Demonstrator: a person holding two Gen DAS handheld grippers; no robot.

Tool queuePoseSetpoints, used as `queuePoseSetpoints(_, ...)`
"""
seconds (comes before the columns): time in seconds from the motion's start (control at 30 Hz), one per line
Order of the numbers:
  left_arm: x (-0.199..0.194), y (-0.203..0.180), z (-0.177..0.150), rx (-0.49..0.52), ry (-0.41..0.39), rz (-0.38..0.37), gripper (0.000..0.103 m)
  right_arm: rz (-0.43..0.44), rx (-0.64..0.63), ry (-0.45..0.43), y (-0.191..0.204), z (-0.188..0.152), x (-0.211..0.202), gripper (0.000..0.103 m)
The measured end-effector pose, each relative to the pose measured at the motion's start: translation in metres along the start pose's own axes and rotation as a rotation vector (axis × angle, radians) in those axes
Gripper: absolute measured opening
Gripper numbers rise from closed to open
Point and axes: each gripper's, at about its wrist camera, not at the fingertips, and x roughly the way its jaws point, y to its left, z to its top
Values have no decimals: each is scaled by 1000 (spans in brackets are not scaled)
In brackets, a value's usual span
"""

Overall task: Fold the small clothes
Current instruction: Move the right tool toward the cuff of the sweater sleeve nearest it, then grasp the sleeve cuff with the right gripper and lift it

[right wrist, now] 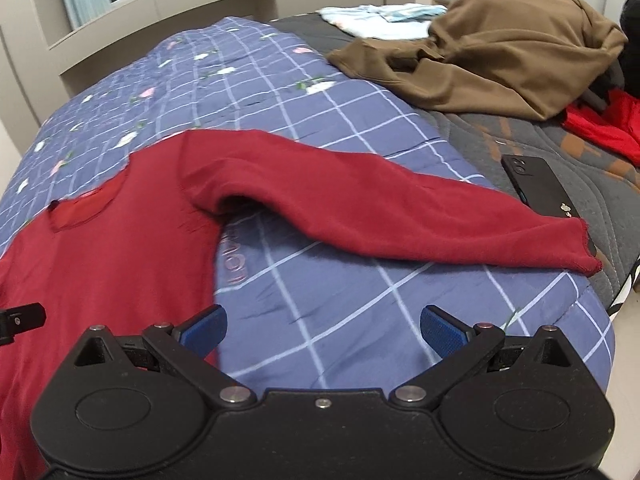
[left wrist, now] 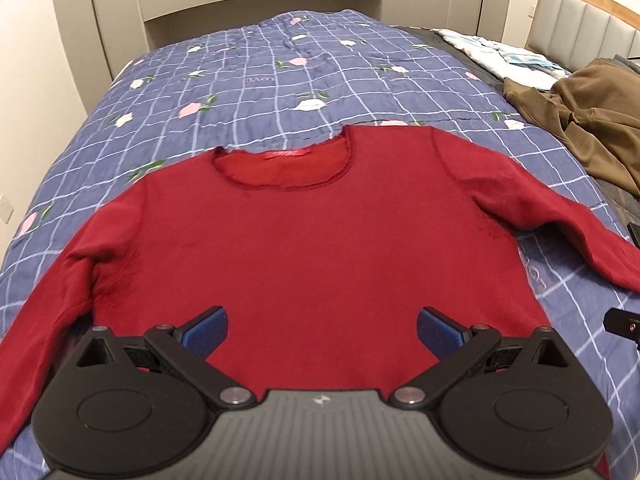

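A dark red long-sleeved top (left wrist: 312, 248) lies flat on the blue checked quilt (left wrist: 248, 80), neckline away from me and both sleeves spread out. My left gripper (left wrist: 322, 334) is open and empty, hovering over the top's lower hem. My right gripper (right wrist: 323, 334) is open and empty over bare quilt, just right of the top's body (right wrist: 100, 256). The right sleeve (right wrist: 380, 208) stretches out to the right beyond it, its cuff (right wrist: 584, 248) near the bed's edge.
A brown garment (right wrist: 488, 52) is heaped at the far right of the bed, with a bright red cloth (right wrist: 608, 124) and pale folded fabric (right wrist: 384, 20) near it. A black phone (right wrist: 540, 188) lies by the sleeve cuff. Shelving stands behind the bed.
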Motion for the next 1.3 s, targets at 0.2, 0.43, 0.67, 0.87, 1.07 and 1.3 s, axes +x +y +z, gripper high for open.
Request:
queuePoseSetpoints(0.2,24,-16,24,15,-17,3,103,16,119,-65,-27,3,13,103)
queuePoseSetpoints(0.43,61,-37,31,58,1,34,103,-88,336,-136,-71,-1,24,103)
queuePoseSetpoints(0.67,79,-46,23,81,32,49,103,-148,592,-227,-108,-6,27,103)
queuePoseSetpoints(0.87,77,-42,22,67,34,42,103,-199,768,-301,-124,-3,31,94)
queuePoseSetpoints(1.07,74,-38,23,56,35,29,103,-257,880,-339,-138,-7,30,48)
queuePoseSetpoints(1.3,65,-18,29,2,29,-13,103,-232,918,-354,-154,-3,34,11)
